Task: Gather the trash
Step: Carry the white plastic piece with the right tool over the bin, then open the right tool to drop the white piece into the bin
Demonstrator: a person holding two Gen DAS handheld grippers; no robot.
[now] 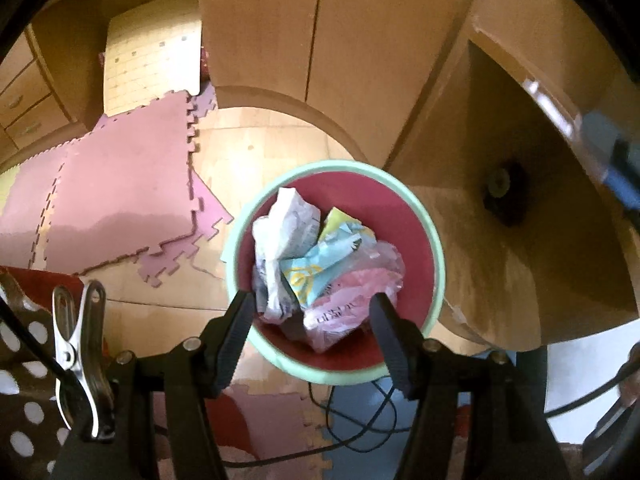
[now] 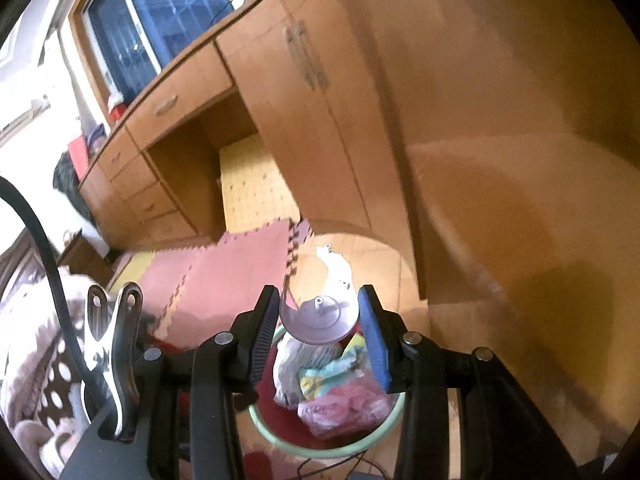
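One bin (image 1: 436, 240), red inside with a green rim, on the wood floor beside the cabinet (image 1: 260, 20). In it: three crumpled wrappers – one white (image 1: 280, 236), one blue-yellow (image 1: 320, 268), one pink (image 1: 352, 304). Left gripper (image 1: 312, 312): above the bin, fingers spread, nothing between. Right gripper (image 2: 318, 320): over the bin, pinching one clear disc (image 2: 318, 320) with a white strip hanging off it. Pink foam mats (image 1: 120, 192) on the floor.

Printed characters show on the crumpled pink plastic bag (image 1: 340, 312) and a yellow emblem on the crumpled light-blue wrapper (image 1: 316, 272), both in the green-rimmed red bin (image 1: 438, 240), but none can be read.
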